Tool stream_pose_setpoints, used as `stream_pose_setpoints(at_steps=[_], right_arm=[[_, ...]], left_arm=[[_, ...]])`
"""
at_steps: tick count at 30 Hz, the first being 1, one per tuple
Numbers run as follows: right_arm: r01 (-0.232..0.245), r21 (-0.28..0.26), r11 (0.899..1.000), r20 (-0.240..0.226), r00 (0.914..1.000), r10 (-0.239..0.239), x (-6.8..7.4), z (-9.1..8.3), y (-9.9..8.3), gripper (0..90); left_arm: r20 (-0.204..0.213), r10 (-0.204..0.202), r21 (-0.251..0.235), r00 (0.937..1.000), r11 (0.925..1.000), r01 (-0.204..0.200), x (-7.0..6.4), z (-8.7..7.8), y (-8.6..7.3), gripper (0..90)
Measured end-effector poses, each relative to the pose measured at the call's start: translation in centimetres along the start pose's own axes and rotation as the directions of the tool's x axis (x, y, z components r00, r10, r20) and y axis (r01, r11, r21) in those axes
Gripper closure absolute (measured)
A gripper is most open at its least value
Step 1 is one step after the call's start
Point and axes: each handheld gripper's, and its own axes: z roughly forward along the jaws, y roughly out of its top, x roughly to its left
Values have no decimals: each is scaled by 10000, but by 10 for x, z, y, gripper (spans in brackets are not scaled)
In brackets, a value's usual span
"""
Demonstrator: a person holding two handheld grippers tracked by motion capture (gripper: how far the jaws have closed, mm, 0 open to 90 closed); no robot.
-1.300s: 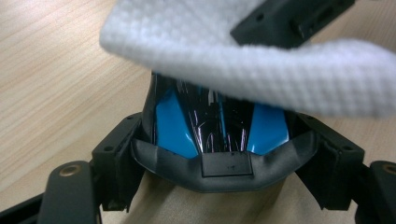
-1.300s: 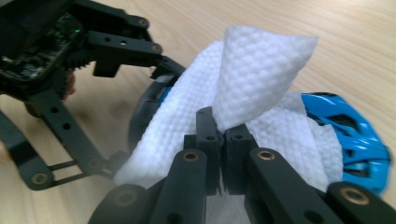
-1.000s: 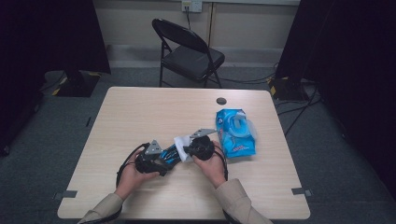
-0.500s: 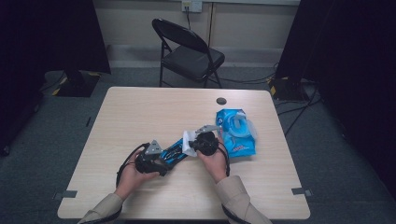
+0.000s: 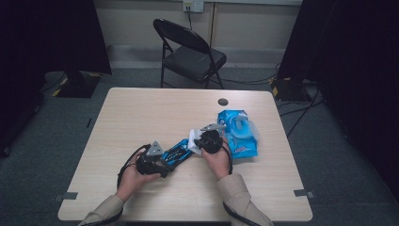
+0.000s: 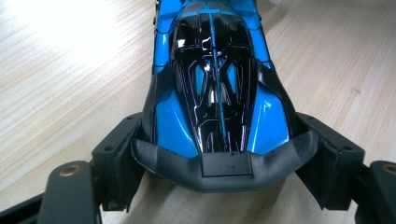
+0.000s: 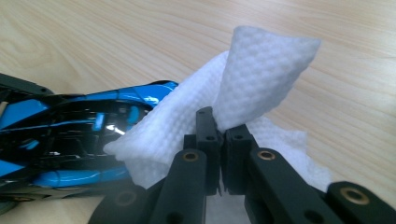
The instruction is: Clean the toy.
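Note:
A glossy blue and black toy car (image 6: 215, 79) lies on the wooden table, its rear held between the jaws of my left gripper (image 6: 219, 168), which is shut on it. In the high view the toy car (image 5: 175, 151) points up and right from the left gripper (image 5: 160, 160). My right gripper (image 7: 219, 135) is shut on a white wet wipe (image 7: 233, 98), which drapes against the front end of the toy car (image 7: 70, 140). In the high view the right gripper (image 5: 200, 141) holds the wet wipe (image 5: 192, 140) at the car's nose.
A blue pack of wet wipes (image 5: 237, 133) lies just right of the right hand. A small dark disc (image 5: 223, 101) sits near the table's far edge (image 5: 188, 89). A black folding chair (image 5: 188, 52) stands beyond the table.
The right gripper with the wipe has slid up and to the right along the car, from its middle to its nose. The left gripper stays put.

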Motion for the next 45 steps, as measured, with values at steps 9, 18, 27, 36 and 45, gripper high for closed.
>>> stream_pose_setpoints(at_steps=[9, 18, 27, 36, 45], right_arm=[[-453, 136, 9989, 231, 9987, 450, -14, -3, -18, 879], [-276, 90, 9996, 264, 9993, 273, -15, -13, -24, 876], [-405, -35, 9992, 224, 9989, 406, -17, -23, -27, 874], [-480, -86, 9988, 150, 9987, 481, -17, -29, -30, 874], [-496, -54, 9988, 97, 9987, 497, -15, -25, -30, 873]], left_arm=[[-17, -4, -8, 10000, 10000, 4, 0, 0, 0, 240], [-92, 125, 330, 9999, 9994, -122, 2, -2, 1, 178], [282, 176, 229, 9994, 9996, -183, 2, -18, 4, 189], [263, 35, -392, 9996, 9992, -24, 7, -40, 19, 219], [447, 7, -273, 9990, 9996, 6, 10, -16, 36, 362]])
